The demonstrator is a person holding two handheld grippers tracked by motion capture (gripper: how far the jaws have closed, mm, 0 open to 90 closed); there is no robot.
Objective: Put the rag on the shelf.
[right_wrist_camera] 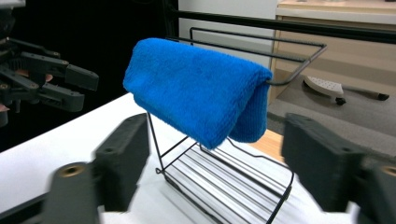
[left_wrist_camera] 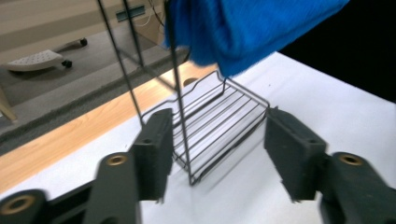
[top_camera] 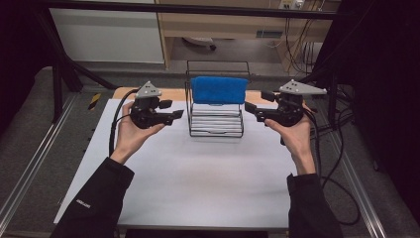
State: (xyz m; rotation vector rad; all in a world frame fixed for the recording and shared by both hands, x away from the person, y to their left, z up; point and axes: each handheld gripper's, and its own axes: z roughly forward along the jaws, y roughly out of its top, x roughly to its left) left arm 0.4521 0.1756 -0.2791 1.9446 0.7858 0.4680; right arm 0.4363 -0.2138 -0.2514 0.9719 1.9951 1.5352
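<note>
One blue towel draped lengthwise across rack

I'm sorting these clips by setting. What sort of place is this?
Probably a lab recording bench: a white table in a black metal frame, cabled handheld grippers, and a blue towel on a wire rack.

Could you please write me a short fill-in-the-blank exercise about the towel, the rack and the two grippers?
1. The towel draped over the rack's top rail is ____ in colour.
2. The rack is made of black ____.
3. The left gripper and right gripper sit on either side of the rack, and both have their jaws ____.
4. The rack stands on a ____ table.

Missing words: blue; wire; open; white
</note>
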